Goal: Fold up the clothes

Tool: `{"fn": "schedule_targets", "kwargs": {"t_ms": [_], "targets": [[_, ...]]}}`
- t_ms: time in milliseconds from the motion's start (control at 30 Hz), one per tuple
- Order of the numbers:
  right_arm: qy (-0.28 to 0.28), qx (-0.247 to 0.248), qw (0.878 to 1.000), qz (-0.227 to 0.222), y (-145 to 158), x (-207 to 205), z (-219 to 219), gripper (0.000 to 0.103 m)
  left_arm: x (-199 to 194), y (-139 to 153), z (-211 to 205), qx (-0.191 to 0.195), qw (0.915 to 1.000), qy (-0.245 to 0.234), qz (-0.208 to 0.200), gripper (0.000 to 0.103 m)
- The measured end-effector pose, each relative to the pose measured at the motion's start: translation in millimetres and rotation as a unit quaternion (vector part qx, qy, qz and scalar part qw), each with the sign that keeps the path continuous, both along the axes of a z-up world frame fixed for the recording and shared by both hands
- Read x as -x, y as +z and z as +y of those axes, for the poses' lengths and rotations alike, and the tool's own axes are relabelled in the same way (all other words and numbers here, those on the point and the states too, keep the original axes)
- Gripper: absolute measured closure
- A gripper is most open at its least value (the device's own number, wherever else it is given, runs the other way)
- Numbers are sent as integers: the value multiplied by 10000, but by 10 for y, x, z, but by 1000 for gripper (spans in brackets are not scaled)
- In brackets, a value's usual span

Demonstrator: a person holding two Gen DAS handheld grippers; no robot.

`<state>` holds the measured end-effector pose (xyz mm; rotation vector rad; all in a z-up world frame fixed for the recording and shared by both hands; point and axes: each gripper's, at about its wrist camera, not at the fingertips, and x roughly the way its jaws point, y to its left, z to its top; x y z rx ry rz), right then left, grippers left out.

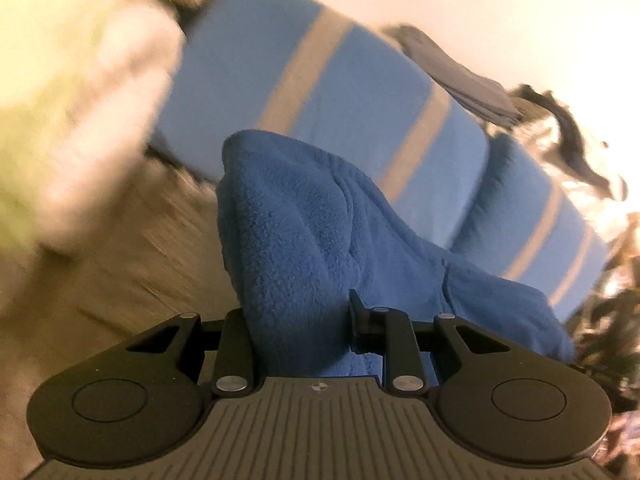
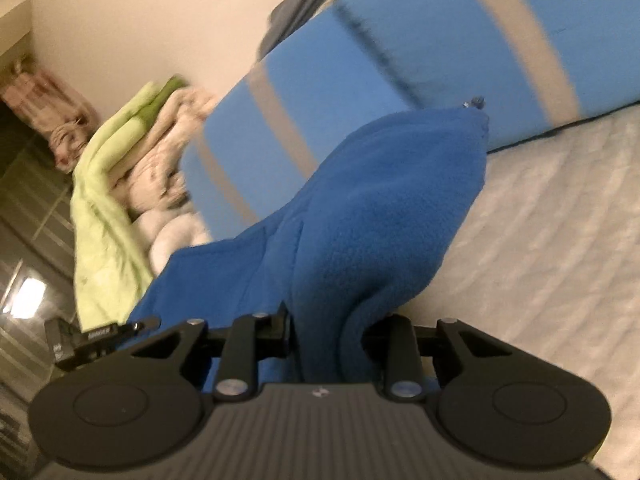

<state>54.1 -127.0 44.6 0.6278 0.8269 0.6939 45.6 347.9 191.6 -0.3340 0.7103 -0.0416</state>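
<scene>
Both grippers are clamped on the same blue fleece garment (image 1: 320, 240). The left gripper (image 1: 304, 332) holds a bunched fold between narrowly set jaws; the right gripper (image 2: 328, 340) does likewise on another part of the fleece (image 2: 380, 208), near a small zip pull (image 2: 476, 102) at its top corner. The garment hangs off the bed (image 2: 560, 220) between the two tools, in front of the blue striped pillows (image 1: 340, 92) along the head edge. A green and cream pile of laundry (image 2: 120, 168) sits at the far corner, beside the pillows.

Step in hand, as judged: lifting and spreading the garment before folding.
- Keep both grips firm; fleece is thick and should hold well.
- Draw the grippers apart until the cloth hangs flat.
- Lower it onto the bare quilted area, clear of the pillows and pile.
</scene>
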Motion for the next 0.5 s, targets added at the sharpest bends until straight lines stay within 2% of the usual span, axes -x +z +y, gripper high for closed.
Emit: {"fn": "schedule_targets", "kwargs": {"t_ms": [33,67,100,133,167,200,233,333,367,400,500], "targets": [[97,6,10000,12,-10,-22,143,51,-20,-25,50,-280,9996,79,-69,67],[81,368,9992,-110,-28,-6,244,19,-67,-121,85,-653,9975,252,-40,62],[39,815,9963,-265,-47,20,335,9,-120,-232,116,-1044,9936,443,10,53],[-4,1261,9911,-419,-67,45,426,3,-191,-377,133,-1424,9877,615,222,48],[-47,1703,9837,-573,-86,70,517,2,-257,-526,136,-1835,9787,791,479,48],[-126,2022,9763,-765,-78,112,549,2,-303,-648,131,-2315,9657,971,665,49],[-179,2207,9707,-932,-55,158,555,0,-311,-716,127,-2756,9523,1134,656,49],[-198,2451,9609,-1275,12,293,531,0,-226,-681,192,-3087,9369,1635,99,44],[-163,2445,9605,-1321,25,335,511,0,-188,-645,226,-2935,9407,1694,-138,44],[-208,2404,9613,-1331,35,363,489,0,-149,-614,258,-2696,9484,1624,-396,42],[-384,2250,9650,-1291,59,413,421,0,-110,-640,210,-2181,9661,1123,-810,43]]}}
